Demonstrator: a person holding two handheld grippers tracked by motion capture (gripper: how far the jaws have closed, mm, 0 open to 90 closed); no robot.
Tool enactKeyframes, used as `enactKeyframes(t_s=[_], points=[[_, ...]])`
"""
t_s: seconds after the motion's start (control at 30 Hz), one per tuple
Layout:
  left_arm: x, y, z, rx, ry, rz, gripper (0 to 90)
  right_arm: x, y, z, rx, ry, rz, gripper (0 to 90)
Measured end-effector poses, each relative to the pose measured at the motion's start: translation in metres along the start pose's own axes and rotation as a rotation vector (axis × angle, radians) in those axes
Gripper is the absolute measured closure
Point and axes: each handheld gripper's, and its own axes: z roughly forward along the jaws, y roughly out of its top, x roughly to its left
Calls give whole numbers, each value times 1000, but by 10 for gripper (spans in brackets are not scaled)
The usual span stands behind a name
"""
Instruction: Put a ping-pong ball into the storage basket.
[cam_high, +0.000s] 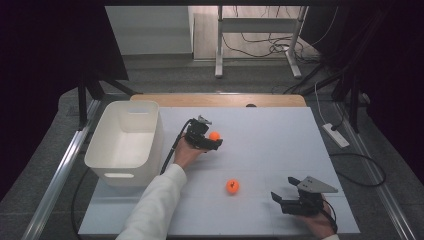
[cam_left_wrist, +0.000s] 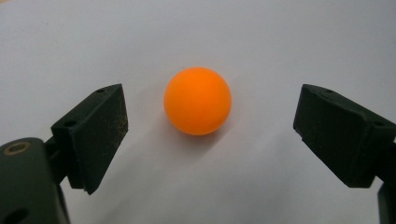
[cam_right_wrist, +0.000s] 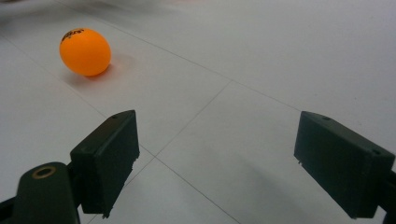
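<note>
At the left of the bench (cam_high: 260, 130), a white plastic bin (cam_high: 125, 145) with rounded corners and a slot handle is seen, apparently empty, though its floor is partly hidden by the near wall. Just right of it, the left claw (cam_left_wrist: 208, 135) is held spread, its matte black block jaws standing either side of a smooth orange ball (cam_left_wrist: 197, 101) without touching it; in the high view this far ball (cam_high: 214, 135) lies at the claw's tip. A hard, round, light ball on a smooth white surface could be knocked away if one jaw met it first, or squeezed out if the jaws closed off-centre. Further right, a second orange ball (cam_high: 232, 186), bearing small dark print, is seen resting free near the middle of the bench; it could roll at any bump. At the far right, the right claw (cam_right_wrist: 212, 168) is held spread and empty above faint panel seams.
</note>
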Motion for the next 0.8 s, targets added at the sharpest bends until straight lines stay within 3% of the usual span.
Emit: enactKeyframes(t_s=[0.57, 0.8], points=[[5, 6, 19, 24, -1, 1, 154, 0, 0, -1, 0, -7, -3, 142], [8, 6, 24, 52, 21, -21, 254, -1, 0, -2, -4, -7, 0, 142]])
